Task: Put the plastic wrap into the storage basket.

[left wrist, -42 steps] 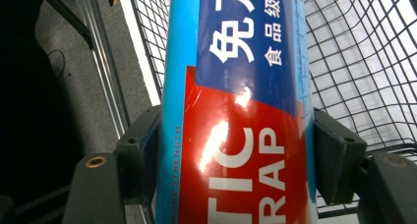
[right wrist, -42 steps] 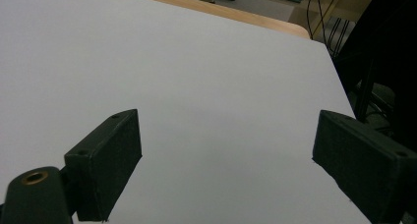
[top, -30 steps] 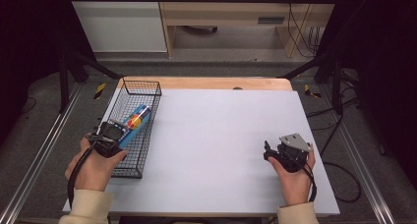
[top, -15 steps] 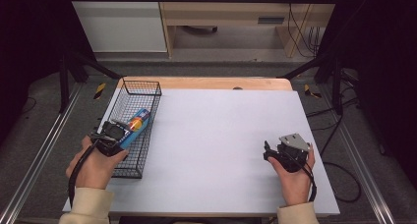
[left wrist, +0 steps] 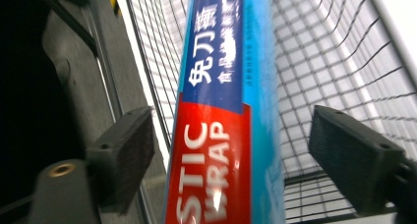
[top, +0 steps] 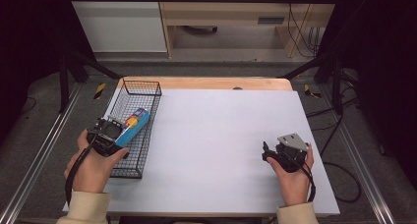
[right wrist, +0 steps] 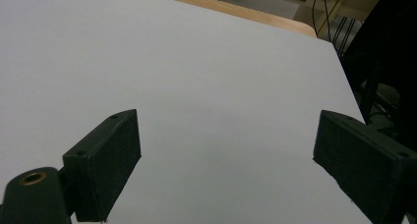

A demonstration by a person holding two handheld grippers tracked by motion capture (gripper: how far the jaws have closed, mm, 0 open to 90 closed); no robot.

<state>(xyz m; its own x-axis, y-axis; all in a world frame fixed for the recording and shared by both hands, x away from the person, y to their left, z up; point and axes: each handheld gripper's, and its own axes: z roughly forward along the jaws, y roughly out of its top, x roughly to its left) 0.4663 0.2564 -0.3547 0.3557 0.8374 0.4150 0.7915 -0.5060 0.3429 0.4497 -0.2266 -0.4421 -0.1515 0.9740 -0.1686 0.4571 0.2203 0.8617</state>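
across the whole width in front of me lies the white table [top: 221,150], bare over most of its top, which leaves plenty of room for anything lifted out of the basket. at its left edge sits the black wire basket [top: 147,89], long side running away from me, its mesh walls keeping the one thing inside from rolling off. that thing is the plastic wrap box [top: 134,125], a long blue and red carton lying at a slant in the basket with its far end toward the back wall.

i hold my left gripper [left wrist: 231,155] low over the near end of the basket, lined up along the length of the box so the jaws straddle its narrow width; that is the only way across it they could close. in the left gripper view the jaws stand apart on either side of the carton with gaps showing, so the gripper is released, not yet pinching. i judge the step in hand to be either a grasp about to begin or a let-go just made; i cannot tell which.

my right gripper [top: 278,153] rests well apart at the near right of the table, jaws spread wide over bare surface, holding nothing, parked out of the way.
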